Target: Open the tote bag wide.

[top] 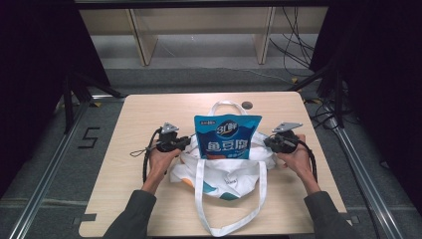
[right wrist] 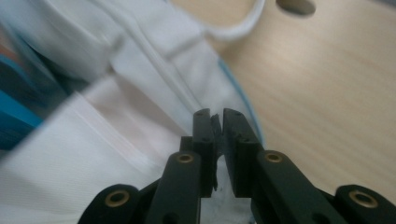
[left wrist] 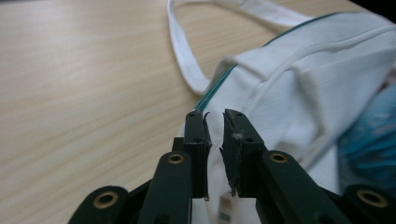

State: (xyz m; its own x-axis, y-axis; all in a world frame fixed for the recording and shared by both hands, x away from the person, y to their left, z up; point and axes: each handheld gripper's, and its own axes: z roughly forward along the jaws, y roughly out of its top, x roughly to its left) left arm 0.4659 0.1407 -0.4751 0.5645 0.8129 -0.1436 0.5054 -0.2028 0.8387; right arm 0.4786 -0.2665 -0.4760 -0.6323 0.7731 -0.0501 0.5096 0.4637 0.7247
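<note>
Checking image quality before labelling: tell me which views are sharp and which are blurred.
High view: evenly lit table, dark surroundings, blue packet readable. Left gripper view: jaws sharp, white bag soft. Right gripper view: the bag heavily smeared at left.

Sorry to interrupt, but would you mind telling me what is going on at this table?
A person holds a gripper in each hand at either side of a white tote bag on the wooden table. The left gripper and right gripper each pinch the bag's cloth near its mouth. A blue snack packet stands upright in the opening.
</note>
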